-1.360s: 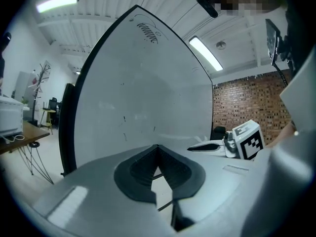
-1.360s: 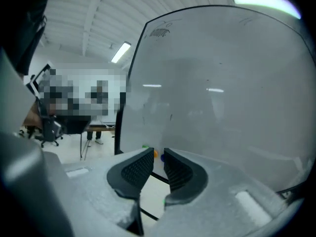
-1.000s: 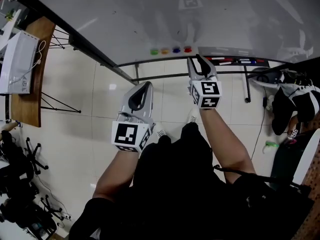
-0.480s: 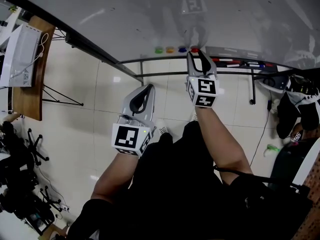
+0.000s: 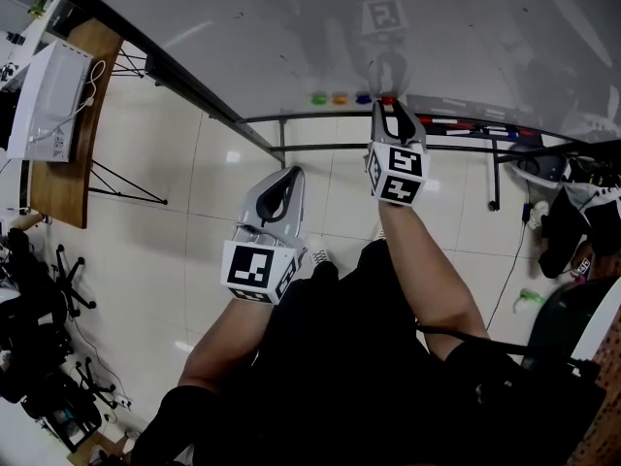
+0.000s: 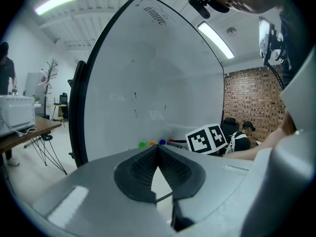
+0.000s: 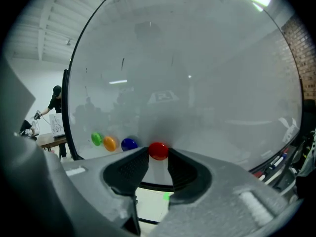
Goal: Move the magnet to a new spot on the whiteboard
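A red magnet [image 7: 158, 150] sits low on the whiteboard [image 5: 291, 27], at the right end of a row with a blue [image 7: 129, 143], an orange [image 7: 110, 143] and a green magnet [image 7: 97, 139]. My right gripper [image 7: 158, 155] is up against the board with the red magnet [image 5: 388, 99] between its fingertips. Its jaws are closing, and both tips touch the magnet's sides. My left gripper [image 5: 288, 171] hangs lower and to the left, away from the board. It is shut and holds nothing [image 6: 158, 148].
A tray with markers [image 5: 466, 124] runs along the board's lower edge, right of the magnets. The board's metal stand [image 5: 291, 149] crosses the tiled floor below. A wooden table with a white appliance [image 5: 53, 105] stands at the left, office chairs at lower left, bags at the right.
My right gripper has moved up to the board and now has the red magnet between its tips. The left gripper has hardly moved.
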A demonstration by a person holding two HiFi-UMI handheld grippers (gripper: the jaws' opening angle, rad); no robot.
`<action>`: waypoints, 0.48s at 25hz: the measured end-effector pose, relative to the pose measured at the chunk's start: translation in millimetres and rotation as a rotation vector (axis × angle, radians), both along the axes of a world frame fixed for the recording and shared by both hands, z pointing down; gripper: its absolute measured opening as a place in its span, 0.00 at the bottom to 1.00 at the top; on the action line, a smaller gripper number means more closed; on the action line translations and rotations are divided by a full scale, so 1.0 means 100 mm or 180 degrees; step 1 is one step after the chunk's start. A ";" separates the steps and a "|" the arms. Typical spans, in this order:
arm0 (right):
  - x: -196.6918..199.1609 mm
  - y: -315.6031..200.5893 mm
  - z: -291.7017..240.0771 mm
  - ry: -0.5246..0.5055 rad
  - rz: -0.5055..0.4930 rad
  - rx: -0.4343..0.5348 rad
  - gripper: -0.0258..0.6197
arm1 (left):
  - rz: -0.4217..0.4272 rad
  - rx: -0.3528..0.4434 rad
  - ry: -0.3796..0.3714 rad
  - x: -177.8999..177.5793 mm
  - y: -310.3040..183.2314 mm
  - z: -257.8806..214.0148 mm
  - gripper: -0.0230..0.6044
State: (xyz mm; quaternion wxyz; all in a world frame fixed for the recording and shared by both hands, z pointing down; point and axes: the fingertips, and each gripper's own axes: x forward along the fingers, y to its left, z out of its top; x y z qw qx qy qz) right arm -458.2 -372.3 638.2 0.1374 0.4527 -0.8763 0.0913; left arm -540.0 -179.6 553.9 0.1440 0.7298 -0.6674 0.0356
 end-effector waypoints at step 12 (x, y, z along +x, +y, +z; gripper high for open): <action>0.03 0.21 -0.21 0.0028 -0.0373 0.0058 0.21 | -0.0046 0.0122 -0.0003 -0.02 0.03 -0.15 0.06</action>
